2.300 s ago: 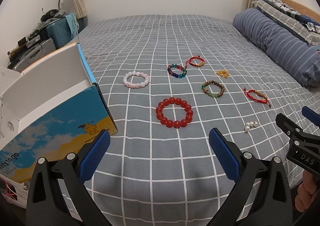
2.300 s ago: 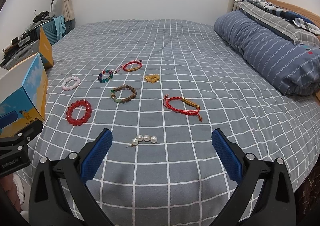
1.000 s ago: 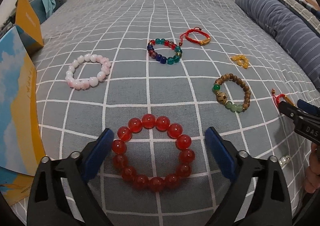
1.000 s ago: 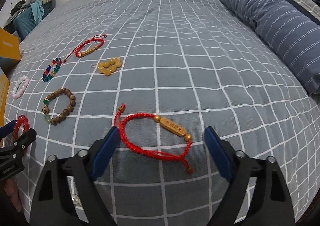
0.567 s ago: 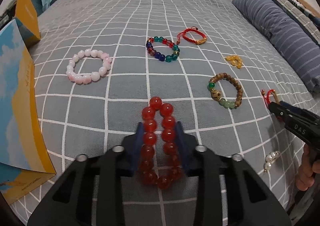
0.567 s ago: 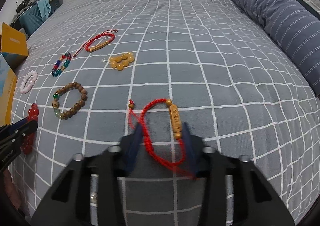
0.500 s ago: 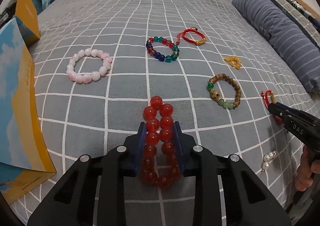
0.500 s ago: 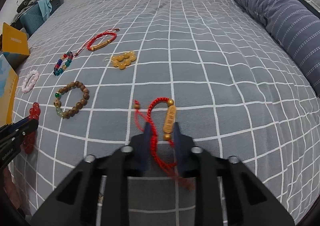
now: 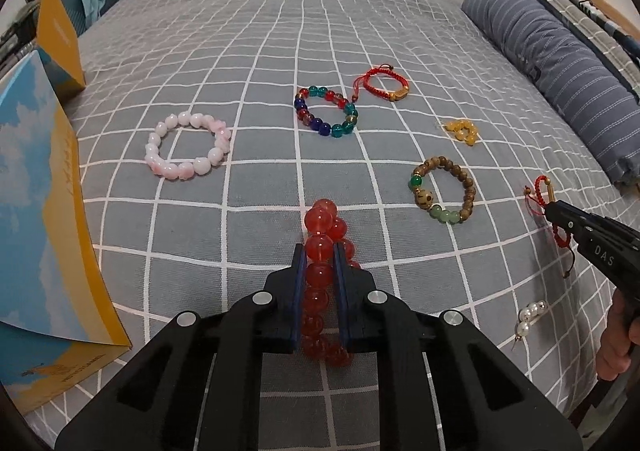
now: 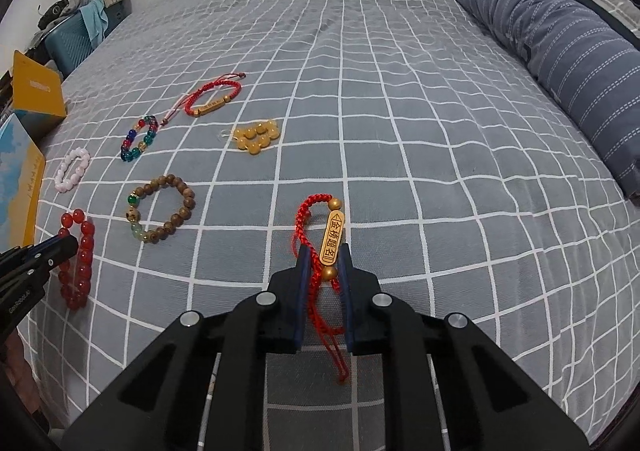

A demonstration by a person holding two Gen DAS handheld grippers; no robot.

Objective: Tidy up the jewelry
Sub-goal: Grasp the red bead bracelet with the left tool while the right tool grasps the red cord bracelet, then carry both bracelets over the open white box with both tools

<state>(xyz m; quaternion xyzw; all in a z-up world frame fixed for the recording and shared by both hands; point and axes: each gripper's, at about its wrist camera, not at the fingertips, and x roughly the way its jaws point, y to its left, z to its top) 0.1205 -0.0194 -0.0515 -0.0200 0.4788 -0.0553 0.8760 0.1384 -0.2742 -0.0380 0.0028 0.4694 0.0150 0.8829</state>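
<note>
At the far left a blue-and-yellow cardboard box [image 9: 36, 235] is standing on the grey checked bedspread [image 9: 260, 51]. Just right of it, a pink bead bracelet [image 9: 188, 149] is lying flat. In the middle, the left gripper [image 9: 320, 283] is pinching the red bead bracelet [image 9: 322, 251] — its blue pads are pressing the loop flat from both sides, so the beads are running in a narrow double row with the top beads poking out past the tips. Beyond it, a multicoloured glass bead bracelet [image 9: 326, 111] is lying just beside a red cord bracelet [image 9: 382, 85] with a gold bar. Further right are sitting a small cluster of yellow beads [image 9: 462, 131] and a brown wooden bead bracelet [image 9: 444, 189] with green stones. At the right, the right gripper [image 10: 324, 271] is squeezing a second red cord bracelet [image 10: 316, 239] — its gold tag [image 10: 333, 239] is standing between the pads, loose cord ends trailing below. Near it, a short string of pearls [image 9: 530, 315] is resting on the bedspread, and a striped blue bolster [image 10: 568, 51] is lining the far edge.
</note>
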